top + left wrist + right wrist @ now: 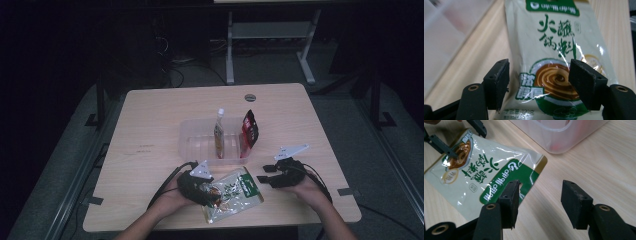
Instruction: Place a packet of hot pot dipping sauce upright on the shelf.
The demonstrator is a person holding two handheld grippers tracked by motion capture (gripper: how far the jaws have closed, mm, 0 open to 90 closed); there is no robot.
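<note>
Grasping the sauce pouch (233,194) is judged to be the step in hand: it lies flat on the surface (150,140) at the near edge, just near of the clear plastic bin (192,145), with its green header end pointing far-right and its printed bowl end near-left. Left tongs (539,85) stand open, jaws straddling the bowl end of the pouch without pinching it as far as the left gripper view shows; the film between them looks slack and glossy. Right tongs (539,202) also stand open, hovering over bare wood just beside the green header, one jaw over the header's corner, the other off the pouch entirely. The bin already holds an upright spouted pouch (219,132) and a red-and-black packet (249,129) leaning at its right end, leaving free room at its left. Judgement: a good grip wants the left jaws lowered until the lower one slides under the pouch edge, then closed on the sealed margin rather than the filled belly, which would likely bulge and slip. The right tongs could pin or lift the header to keep the pouch from skating on the smooth wood. Risk: closing from above only may push the film flat and miss it. Lift level, clear the bin wall, set down in the free left part.
</note>
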